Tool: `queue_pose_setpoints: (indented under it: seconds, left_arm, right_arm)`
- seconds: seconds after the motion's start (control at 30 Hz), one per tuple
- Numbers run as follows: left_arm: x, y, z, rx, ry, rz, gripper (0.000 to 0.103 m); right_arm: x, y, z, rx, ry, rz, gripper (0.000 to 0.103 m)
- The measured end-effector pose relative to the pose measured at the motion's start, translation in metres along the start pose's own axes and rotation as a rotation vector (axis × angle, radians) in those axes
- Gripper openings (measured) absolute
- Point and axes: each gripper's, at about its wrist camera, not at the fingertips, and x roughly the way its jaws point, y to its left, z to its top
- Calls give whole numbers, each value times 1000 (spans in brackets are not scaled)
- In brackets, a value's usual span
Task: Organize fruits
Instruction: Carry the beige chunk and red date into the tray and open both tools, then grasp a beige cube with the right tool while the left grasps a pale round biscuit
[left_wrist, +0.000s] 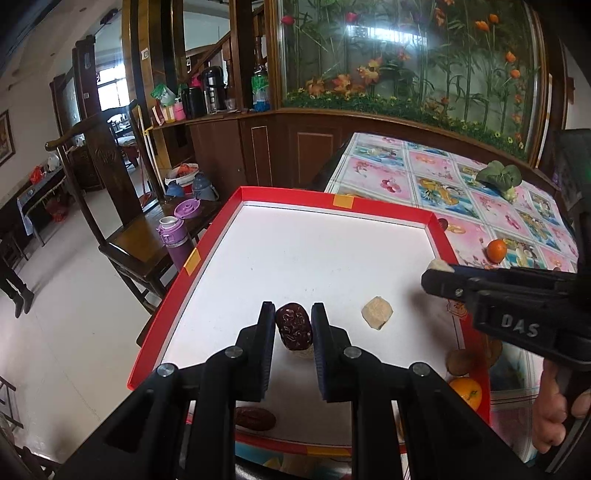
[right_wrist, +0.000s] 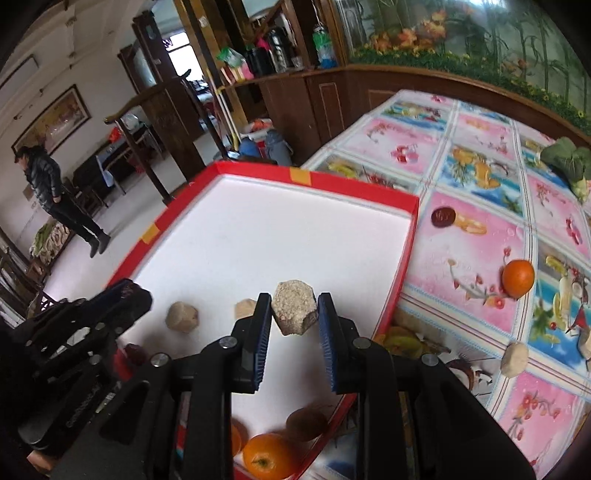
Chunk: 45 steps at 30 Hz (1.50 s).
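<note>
Left to right: our left gripper (left_wrist: 293, 317) has its jaws pinching a red date (left_wrist: 293, 325) above the red tray (left_wrist: 391, 212); at 3 o'clock, our right gripper (right_wrist: 294, 308) has its jaws pinching a beige lump (right_wrist: 294, 312) over the tray's white floor.

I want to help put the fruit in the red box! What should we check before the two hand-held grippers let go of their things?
1. Left hand-held gripper grips the red date: ok.
2. Right hand-held gripper grips the tan lump: ok.
3. Both are above the red box: ok.
4. White floor ahead of the date is bare: ok.
5. Height of the date above the floor: cannot tell.
6. Orange on the tablecloth, outside the box: not ok.
</note>
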Motion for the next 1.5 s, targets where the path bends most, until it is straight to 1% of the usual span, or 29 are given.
queue_pose_setpoints:
  seconds: [0.33, 0.67, 0.73, 0.77, 0.8, 0.87, 0.9, 0.93, 0.97, 1.03, 1.17, 1.2, 1.3, 1.5]
  left_arm:
    - [6, 1, -3, 15, 13, 27, 18]
    - [20, -2, -7, 28, 62, 40, 19]
    - [19, -2, -8, 32, 61, 45, 20]
    - [19, -2, -7, 33, 62, 47, 20]
    - [19, -2, -7, 32, 66, 49, 20]
    - [18, -1, -6, 22, 78, 55, 27]
    - [17, 1, -5, 10, 80, 54, 37]
    - [15, 1, -5, 4, 77, 51, 46]
    - [12, 2, -4, 0, 67, 49, 48]
    - [4, 0, -2, -3, 50, 49, 49]
    - [-5, -14, 4, 22, 28, 29, 53]
    - [-7, -21, 4, 38, 25, 22, 54]
    - [-12, -41, 6, 80, 19, -8, 54]
    - [-22, -86, 2, 170, 26, -82, 59]
  right_arm:
    - [16, -2, -7, 8, 38, -16, 28]
    - [26, 4, -10, -8, 77, -22, 28]
    - [26, 4, -11, -16, 84, -26, 28]
    - [26, 4, -10, -17, 91, -24, 30]
    - [26, 5, -11, -13, 100, -13, 34]
    - [22, 2, -10, 2, 97, 13, 41]
    - [16, 1, -9, 10, 80, 24, 45]
    - [11, 1, -9, 11, 62, 29, 46]
    - [7, 0, -8, 12, 49, 29, 46]
    - [-8, -4, -6, 14, 6, 31, 47]
    - [-29, -16, -6, 34, -46, 21, 55]
    - [-34, -24, -7, 48, -54, 21, 56]
    - [-41, -42, -11, 77, -59, 5, 56]
    - [-65, -100, -34, 163, -69, -46, 56]
